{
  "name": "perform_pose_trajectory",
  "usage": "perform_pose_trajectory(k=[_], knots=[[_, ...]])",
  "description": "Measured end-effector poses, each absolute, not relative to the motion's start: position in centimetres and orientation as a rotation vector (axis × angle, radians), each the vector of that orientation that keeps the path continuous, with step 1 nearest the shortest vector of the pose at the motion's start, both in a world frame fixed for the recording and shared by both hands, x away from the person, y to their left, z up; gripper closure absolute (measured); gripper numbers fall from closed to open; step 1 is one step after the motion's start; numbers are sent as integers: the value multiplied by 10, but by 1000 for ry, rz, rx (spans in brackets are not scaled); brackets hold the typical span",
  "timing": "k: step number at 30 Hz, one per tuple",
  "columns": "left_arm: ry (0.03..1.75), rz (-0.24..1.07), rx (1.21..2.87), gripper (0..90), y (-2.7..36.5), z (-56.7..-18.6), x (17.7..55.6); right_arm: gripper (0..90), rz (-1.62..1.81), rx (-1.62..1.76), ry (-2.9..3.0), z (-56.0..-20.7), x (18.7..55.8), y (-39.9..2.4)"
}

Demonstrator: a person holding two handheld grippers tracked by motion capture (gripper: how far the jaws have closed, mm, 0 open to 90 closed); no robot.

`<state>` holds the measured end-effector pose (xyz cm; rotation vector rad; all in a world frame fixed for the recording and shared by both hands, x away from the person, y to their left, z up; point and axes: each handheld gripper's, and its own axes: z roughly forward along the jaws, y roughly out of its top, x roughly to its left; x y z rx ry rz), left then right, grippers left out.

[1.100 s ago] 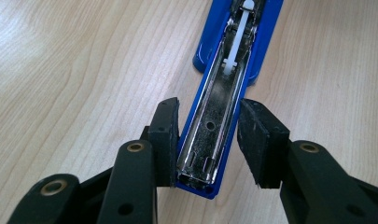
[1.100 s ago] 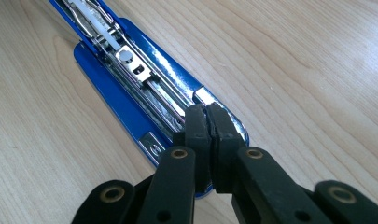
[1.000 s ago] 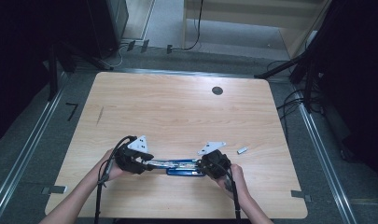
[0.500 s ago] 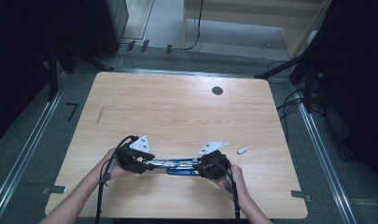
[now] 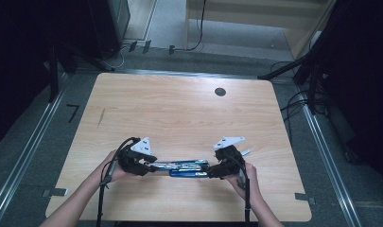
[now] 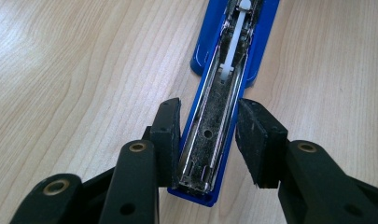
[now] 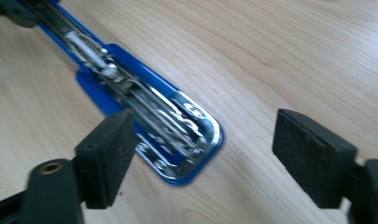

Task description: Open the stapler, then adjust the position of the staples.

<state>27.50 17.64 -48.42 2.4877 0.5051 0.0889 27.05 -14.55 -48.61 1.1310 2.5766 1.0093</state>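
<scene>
One opened stapler, two hand-held grippers, one small white piece on the table.

The blue plastic stapler with its bare metal staple channel (image 6: 214, 126) lies flat on the light wooden table (image 5: 179, 109), stretched between the two grippers. The left gripper (image 6: 209, 140) clamps the channel's near end, pads against both sides. The right gripper (image 7: 224, 154) has just been opening; its jaws stand wide, the stapler's rounded chrome-and-blue end between them, untouched. A small white stick-shaped object (image 5: 246, 152) lies just beside the right gripper.
</scene>
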Motion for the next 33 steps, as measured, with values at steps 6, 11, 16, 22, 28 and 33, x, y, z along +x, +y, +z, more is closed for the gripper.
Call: perform_pose_trajectory(k=[6, 11, 16, 22, 28, 33], knots=[[501, 90, 2482, 618, 175, -483, 276, 125, 1054, 1171, 2465, -486, 277, -166], [504, 84, 2481, 624, 175, -483, 276, 61, 926, 1239, 2460, -480, 284, -177], [504, 87, 2480, 629, 175, -483, 275, 65, 916, 1328, 2487, -477, 292, -192], [505, 89, 2481, 629, 175, -483, 275, 132, 917, 1398, 2431, -477, 298, -217], [504, 95, 2484, 628, 175, -483, 274, 140, 848, 1501, 2346, -484, 304, -234], [504, 94, 2485, 628, 175, -483, 274, 144, 778, 1566, 2297, -494, 312, -241]])
